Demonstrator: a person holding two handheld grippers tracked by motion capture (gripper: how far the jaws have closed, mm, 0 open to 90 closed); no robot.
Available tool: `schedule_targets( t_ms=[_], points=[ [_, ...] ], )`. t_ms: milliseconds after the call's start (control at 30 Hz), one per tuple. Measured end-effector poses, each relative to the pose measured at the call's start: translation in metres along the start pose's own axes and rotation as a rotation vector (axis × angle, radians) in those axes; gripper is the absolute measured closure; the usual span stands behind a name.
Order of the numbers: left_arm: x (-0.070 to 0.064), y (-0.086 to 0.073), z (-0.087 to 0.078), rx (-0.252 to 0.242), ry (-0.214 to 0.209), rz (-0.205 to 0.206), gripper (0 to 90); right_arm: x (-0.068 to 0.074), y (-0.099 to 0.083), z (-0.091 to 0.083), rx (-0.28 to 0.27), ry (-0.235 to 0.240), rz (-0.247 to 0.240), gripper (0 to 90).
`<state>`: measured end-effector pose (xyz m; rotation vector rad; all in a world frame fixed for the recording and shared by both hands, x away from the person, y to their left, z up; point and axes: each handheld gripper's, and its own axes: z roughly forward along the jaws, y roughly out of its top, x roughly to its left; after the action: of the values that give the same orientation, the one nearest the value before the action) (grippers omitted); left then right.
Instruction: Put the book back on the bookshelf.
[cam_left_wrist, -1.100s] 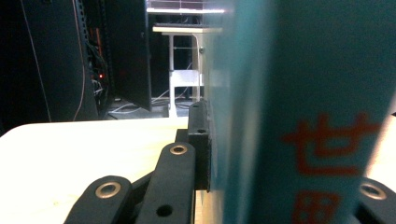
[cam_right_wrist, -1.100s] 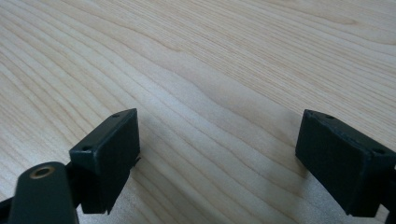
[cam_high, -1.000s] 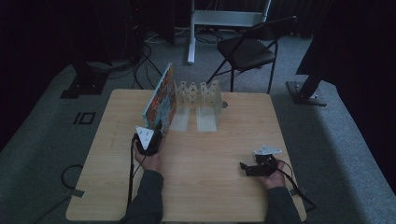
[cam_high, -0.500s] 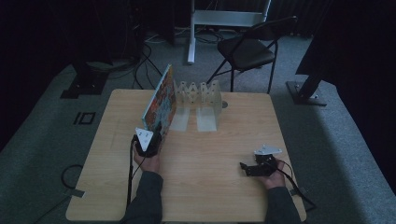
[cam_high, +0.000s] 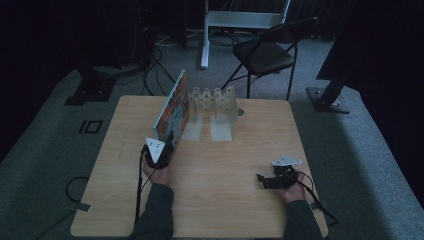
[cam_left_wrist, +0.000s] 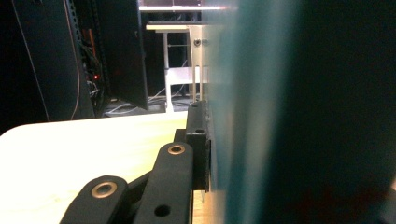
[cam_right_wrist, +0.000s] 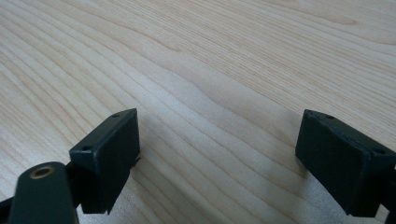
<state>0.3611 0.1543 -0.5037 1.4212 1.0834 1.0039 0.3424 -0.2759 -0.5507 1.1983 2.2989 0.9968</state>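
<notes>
- Holding a book (cam_high: 172, 110) upright near the far left of the table (cam_high: 240, 200), the left gripper (cam_high: 167, 140) has its jaws squeezed on the cover.
- It could tip over if the grip slips, because it leans beside the white rack (cam_high: 212, 107).
- Left hand (cam_high: 157, 172) reaches forward.
- Right gripper (cam_high: 265, 180) rests near the right edge, jaws wide.

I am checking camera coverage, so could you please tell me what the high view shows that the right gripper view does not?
High view: the left gripper shut on an upright book, beside a white rack, with a folding chair behind. Right gripper view: close-up wood grain between the open jaws of the right gripper. Shared: the wooden table.
</notes>
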Motion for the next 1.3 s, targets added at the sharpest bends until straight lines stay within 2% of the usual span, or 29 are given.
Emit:
schedule_targets(
  t_ms=[567, 833, 1000, 1200, 1300],
  points=[
    [0.004, -0.001, 0.0, 0.003, -0.002, 0.017, 76.7, 0.0, 0.0, 0.0, 0.0, 0.0, 0.0, 13.4],
    [0.008, -0.002, -0.001, 0.004, 0.011, 0.027, 75.3, 0.0, 0.0, 0.0, 0.0, 0.0, 0.0, 13.4],
    [0.008, -0.003, -0.001, 0.002, 0.006, 0.032, 75.9, 0.0, 0.0, 0.0, 0.0, 0.0, -0.001, 13.4],
    [0.01, -0.003, -0.001, 0.004, -0.009, 0.022, 71.3, 0.0, 0.0, 0.0, 0.0, 0.0, -0.001, 13.4],
    [0.011, -0.003, -0.001, 0.009, -0.033, 0.01, 67.2, 0.0, 0.0, 0.0, -0.001, -0.001, -0.001, 13.4]
  ],
)
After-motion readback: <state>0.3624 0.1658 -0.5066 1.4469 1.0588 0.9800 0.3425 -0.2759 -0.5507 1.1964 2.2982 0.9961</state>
